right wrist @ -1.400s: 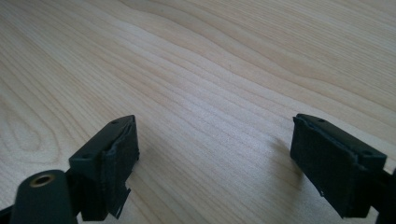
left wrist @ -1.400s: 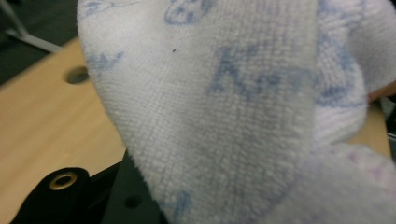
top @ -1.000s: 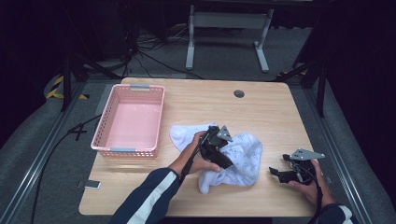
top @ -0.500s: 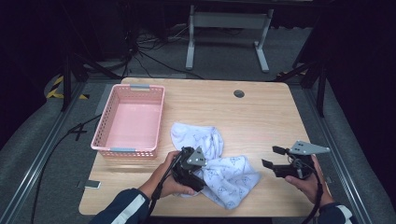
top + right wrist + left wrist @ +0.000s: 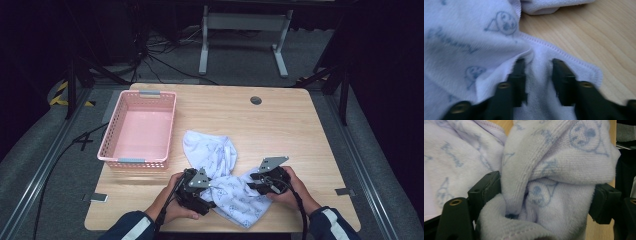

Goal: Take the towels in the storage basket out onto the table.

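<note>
The towel (image 5: pixel 225 187) lies crumpled on the near part of the table (image 5: pixel 300 125), right of the pink basket (image 5: pixel 137 131); the left tool (image 5: pixel 197 187) has a thick bunch of it clamped between wide-set jaws, and the right tool (image 5: pixel 260 182), jaws just closing over the hem with cloth between them, does not yet visibly pinch it. To do the step well, the right tool should bite squarely on the stitched edge before both draw apart level. Cloth hides the left tool's pad contact, and blur obscures the right's.
</note>
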Tool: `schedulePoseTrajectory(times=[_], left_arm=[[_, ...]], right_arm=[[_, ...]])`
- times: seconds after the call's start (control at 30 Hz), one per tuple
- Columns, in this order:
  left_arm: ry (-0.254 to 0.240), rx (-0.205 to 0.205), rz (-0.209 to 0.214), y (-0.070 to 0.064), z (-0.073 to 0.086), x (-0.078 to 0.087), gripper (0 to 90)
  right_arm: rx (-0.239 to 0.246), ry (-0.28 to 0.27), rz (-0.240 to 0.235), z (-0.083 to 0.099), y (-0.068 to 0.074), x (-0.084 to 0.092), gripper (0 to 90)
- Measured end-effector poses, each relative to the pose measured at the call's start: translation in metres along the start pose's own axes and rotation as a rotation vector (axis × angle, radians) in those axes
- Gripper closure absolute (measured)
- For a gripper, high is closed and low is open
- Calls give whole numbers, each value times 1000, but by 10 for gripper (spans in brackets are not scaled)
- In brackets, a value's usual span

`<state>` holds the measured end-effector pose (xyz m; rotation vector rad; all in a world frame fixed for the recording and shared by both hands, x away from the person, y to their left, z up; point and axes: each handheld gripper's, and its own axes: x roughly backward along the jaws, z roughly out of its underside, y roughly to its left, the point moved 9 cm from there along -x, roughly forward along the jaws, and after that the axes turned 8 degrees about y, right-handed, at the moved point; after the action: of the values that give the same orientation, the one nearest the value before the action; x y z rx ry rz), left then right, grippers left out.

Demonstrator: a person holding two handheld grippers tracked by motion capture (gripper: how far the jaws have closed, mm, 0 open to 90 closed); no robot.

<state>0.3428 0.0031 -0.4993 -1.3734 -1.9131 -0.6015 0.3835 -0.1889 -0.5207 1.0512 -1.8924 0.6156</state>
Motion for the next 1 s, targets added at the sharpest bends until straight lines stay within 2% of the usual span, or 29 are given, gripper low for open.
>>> schedulePoseTrajectory(times=[0.03, 0.1, 0.17, 0.23, 0.27, 0.37, 0.43, 0.47, 0.53, 0.57, 0.6, 0.63, 0.67, 0.7, 0.77, 0.8, 0.93, 1.0], left_arm=[[-18, 19, -8, 1, 1, 6, 186], [-34, 26, -19, 2, 5, 16, 177], [-29, 33, -23, 3, 10, 18, 165], [-7, 49, -33, 4, 16, 15, 164], [7, 62, -29, 4, 20, 13, 164], [31, 60, -67, 9, 27, 10, 157], [11, 91, -58, 10, 29, 10, 157], [17, 102, -62, 11, 31, 9, 158], [18, 109, -77, 11, 37, 10, 157], [21, 124, -107, 12, 40, 10, 157], [24, 124, -125, 13, 43, 11, 157], [24, 124, -125, 13, 43, 11, 165], [21, 148, -122, 13, 46, 14, 196], [12, 162, -138, 14, 48, 16, 196], [13, 173, -130, 13, 53, 19, 249], [17, 175, -133, 13, 55, 20, 266], [33, 193, -123, 13, 62, 24, 319], [28, 180, -119, 13, 62, 26, 371]], right_arm=[[-4, 5, 7, 1, -1, 2, 801], [-22, -18, 2, 2, -4, 8, 805], [-60, -52, 8, -1, -10, 13, 731], [-99, -90, 39, -11, -17, 19, 593], [-102, -108, 46, -17, -18, 21, 532], [-88, -145, 70, -41, -15, 21, 390], [-61, -162, 60, -62, -9, 14, 352], [-46, -154, 69, -71, -8, 9, 324], [-37, -134, 43, -84, -5, -2, 327], [-34, -119, 39, -89, -6, -9, 327], [-35, -102, 26, -94, -7, -16, 344], [-35, -75, 10, -96, -6, -23, 343], [-32, -60, -16, -98, -5, -30, 368], [-32, -60, -16, -98, -5, -30, 368], [-24, -5, -18, -96, -3, -42, 444], [-4, 12, -23, -95, -2, -45, 490], [26, 16, 7, -95, -6, -46, 799], [3, 5, 16, -94, -12, -40, 839]])
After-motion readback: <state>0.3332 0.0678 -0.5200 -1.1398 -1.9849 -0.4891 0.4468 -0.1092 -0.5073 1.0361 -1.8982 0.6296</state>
